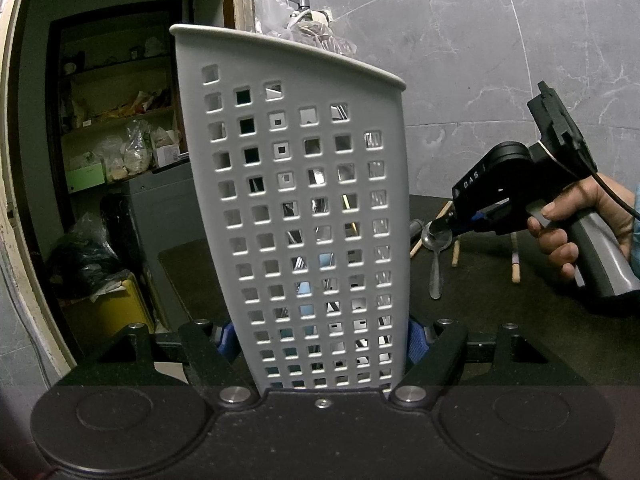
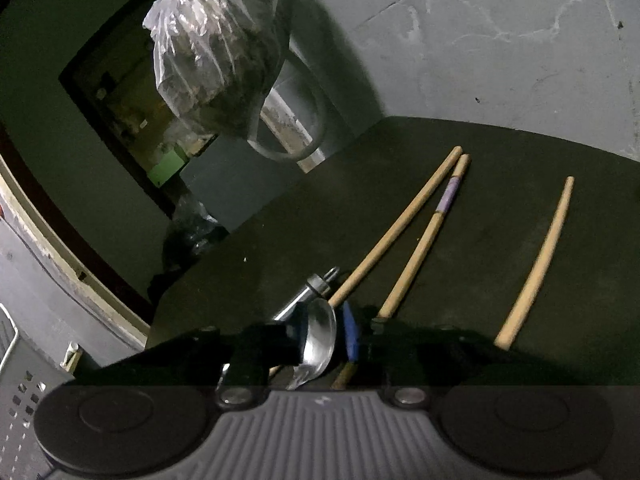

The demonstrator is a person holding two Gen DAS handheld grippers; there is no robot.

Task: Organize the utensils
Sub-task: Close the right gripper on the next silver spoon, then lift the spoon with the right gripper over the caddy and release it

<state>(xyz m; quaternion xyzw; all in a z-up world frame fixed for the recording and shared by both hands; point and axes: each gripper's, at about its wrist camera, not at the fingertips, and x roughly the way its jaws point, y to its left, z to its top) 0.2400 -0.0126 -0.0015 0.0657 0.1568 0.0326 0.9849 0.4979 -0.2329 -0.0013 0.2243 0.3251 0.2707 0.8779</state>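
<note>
While the left claw is clamping the perforated grey utensil holder (cutlery glinting inside) | right claw is pinching a spoon by its bowl | three chopsticks are waiting on the desk.

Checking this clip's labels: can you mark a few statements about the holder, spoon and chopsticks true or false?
1. The left gripper clamps the perforated white holder. True.
2. The right gripper has its jaws on a spoon. True.
3. The spoon is gripped by its handle end. False: the jaws are at the bowl.
4. All chopsticks are already in the holder. False: three lie on the dark table.
</note>
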